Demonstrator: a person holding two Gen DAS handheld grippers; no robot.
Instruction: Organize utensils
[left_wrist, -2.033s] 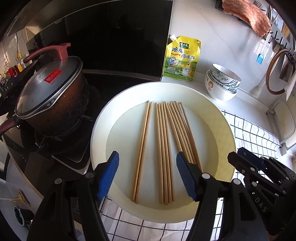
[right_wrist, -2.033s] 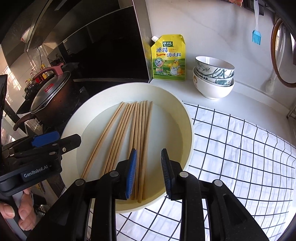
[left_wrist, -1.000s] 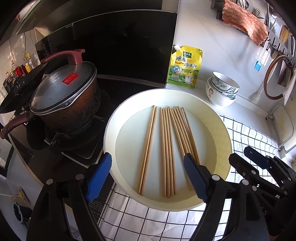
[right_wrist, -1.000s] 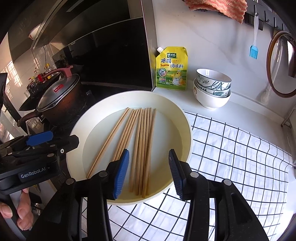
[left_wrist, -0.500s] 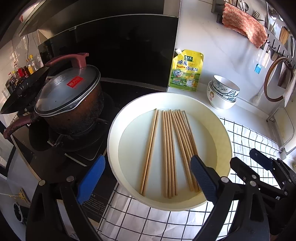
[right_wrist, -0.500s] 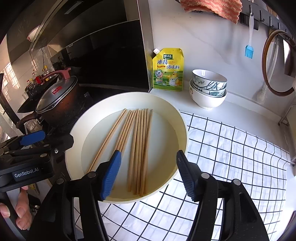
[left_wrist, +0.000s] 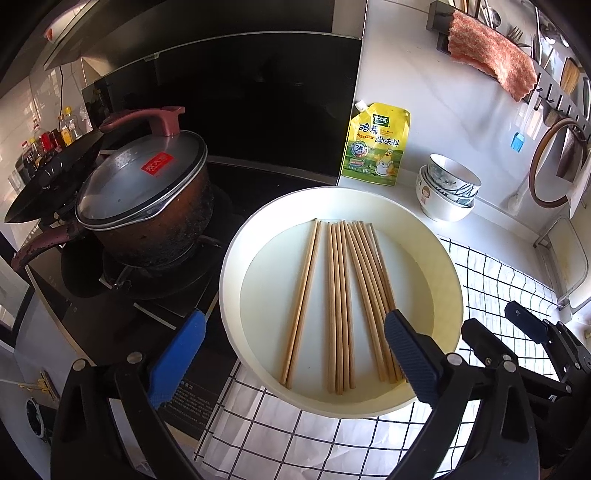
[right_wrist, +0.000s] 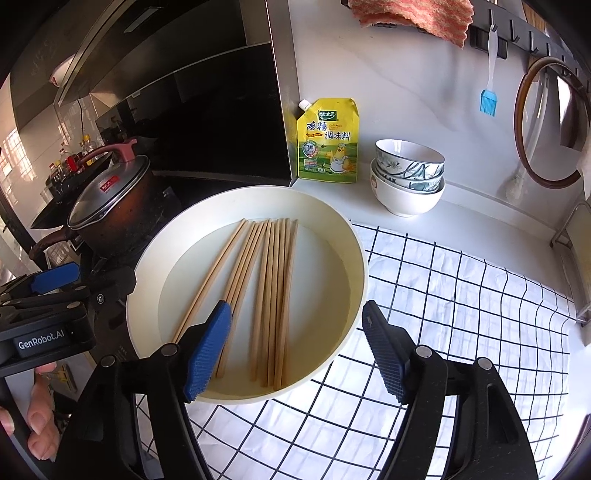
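The left gripper is held wide open with nothing between its blue pads, and it hangs above the near edge of a cream-coloured round tray. The right gripper is likewise spread open and empty, poised over the near rim of the same tray. Wooden chopsticks are laid flat inside the tray, running lengthwise away from the left gripper: one pair is set slightly apart toward its left finger, a straight bundle lies ahead of the gap between the fingers, and a fanned group ends just under the right finger. From the right wrist view the chopsticks are seen directly ahead of that gripper, most of them between its two fingers, with the separate pair angled off beyond its left finger.

The tray rests partly on a white cloth with a black grid spread over the tabletop, to the right of and below the right gripper. Ahead of both grippers, past the tray's far rim, a yellow seasoning pouch is propped against the wall, with stacked bowls just beside it. To the far left of the left gripper a lidded pot is seen on the stove. The left gripper's body is visible at the left edge of the right wrist view, gripped by a hand.
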